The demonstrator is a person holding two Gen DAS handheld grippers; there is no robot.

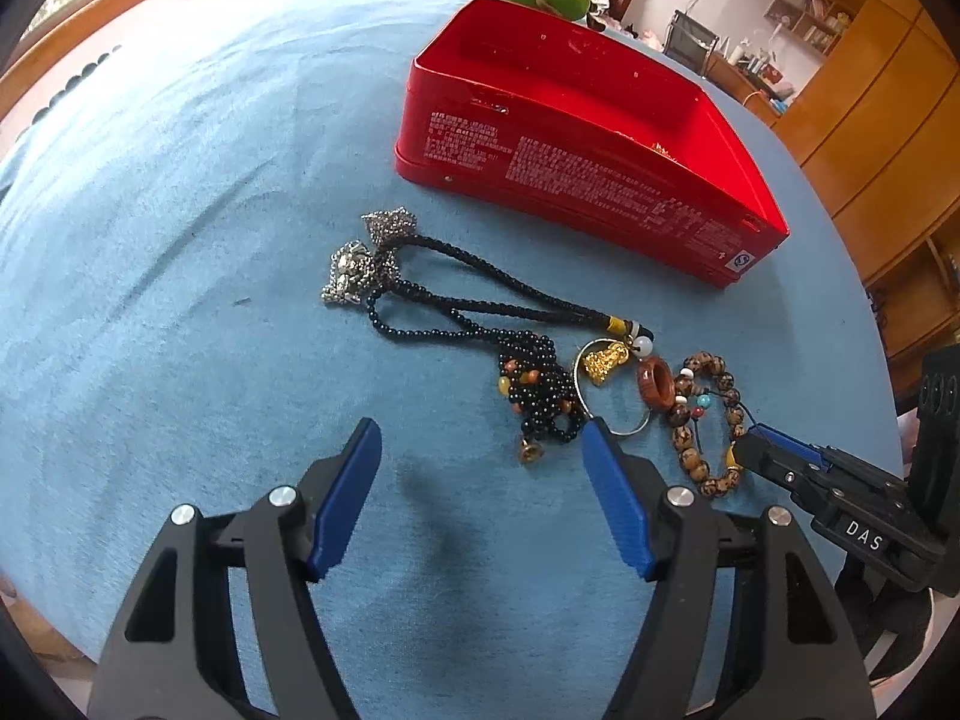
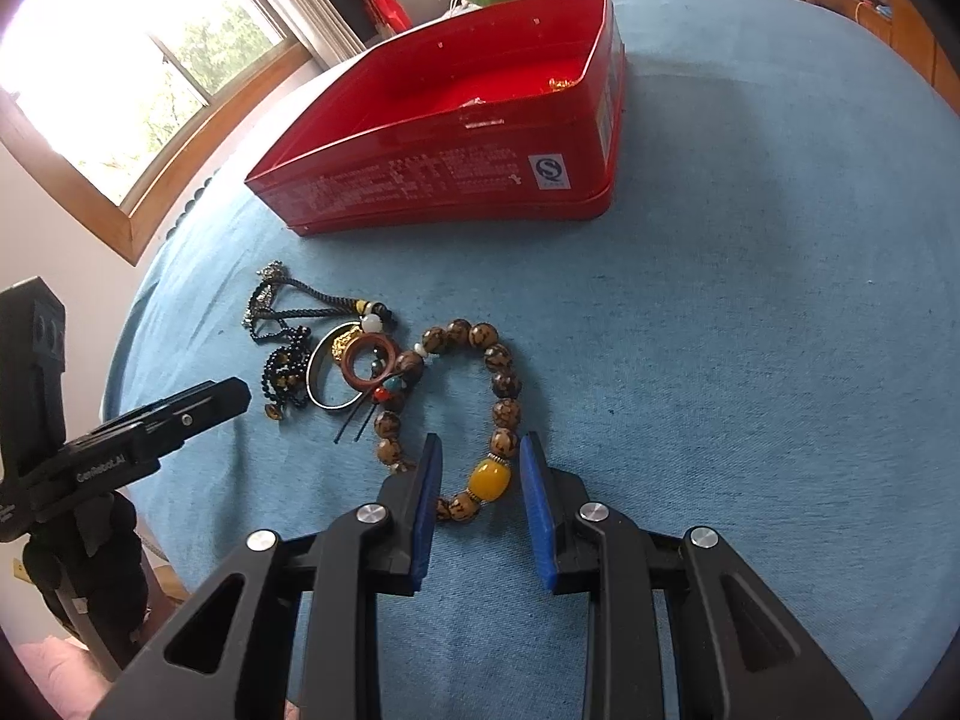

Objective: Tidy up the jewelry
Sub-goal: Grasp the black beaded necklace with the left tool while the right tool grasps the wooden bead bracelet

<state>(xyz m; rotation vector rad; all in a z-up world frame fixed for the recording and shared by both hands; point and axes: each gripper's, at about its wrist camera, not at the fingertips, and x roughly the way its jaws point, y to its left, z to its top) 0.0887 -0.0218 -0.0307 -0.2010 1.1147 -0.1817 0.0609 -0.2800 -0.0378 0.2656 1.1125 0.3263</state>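
1. Blue cloth (image 2: pixel 750 300) covers the round table, with a window (image 2: pixel 120 60) off to the left.
2. Red tin (image 2: pixel 420 180) sits open at the far side, something gold in its corner.
3. Left gripper (image 1: pixel 480 438) is spread wide, hovering near the black bead necklace (image 1: pixel 480 312).
4. Right gripper (image 2: pixel 480 450) has its fingers apart, straddling the yellow bead of the wooden bead bracelet (image 2: pixel 504 384), not clamped.

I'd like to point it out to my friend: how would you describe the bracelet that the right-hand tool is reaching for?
Find the red tin on the blue cloth; the jewelry lies in front of it. The bracelet is the rightmost loop, between the right gripper's open fingers. Only it has big mottled brown beads and one fat yellow bead.
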